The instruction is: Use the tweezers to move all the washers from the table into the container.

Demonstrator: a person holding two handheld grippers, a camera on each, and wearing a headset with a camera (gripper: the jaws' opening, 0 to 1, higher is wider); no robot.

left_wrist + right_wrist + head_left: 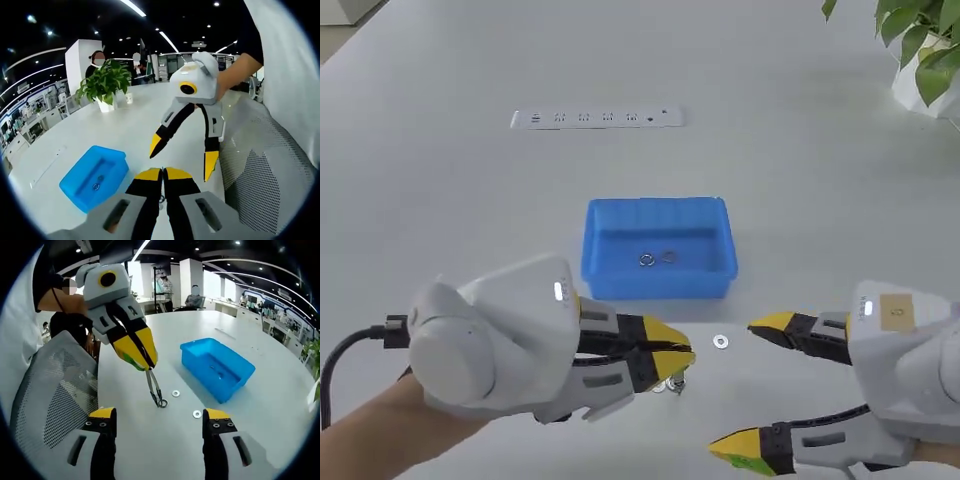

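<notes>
Left gripper (685, 352) is clamping tweezers (154, 385) at a washer (162, 403), six o'clock of bin (660, 284); right gripper (732, 385) fingers are gaping.

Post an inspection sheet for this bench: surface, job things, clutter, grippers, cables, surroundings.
Surface: white table.
Job's things: blue container holds two washers; three more lie on the table, one at the tips of the tweezers.
Clutter: power strip.
Grippers: left gripper shut on the tweezers; right gripper open, holding nothing.
Cables: black cable runs to the left gripper.
Surroundings: plant at the table's far corner; mesh chair; open office with people behind.
</notes>
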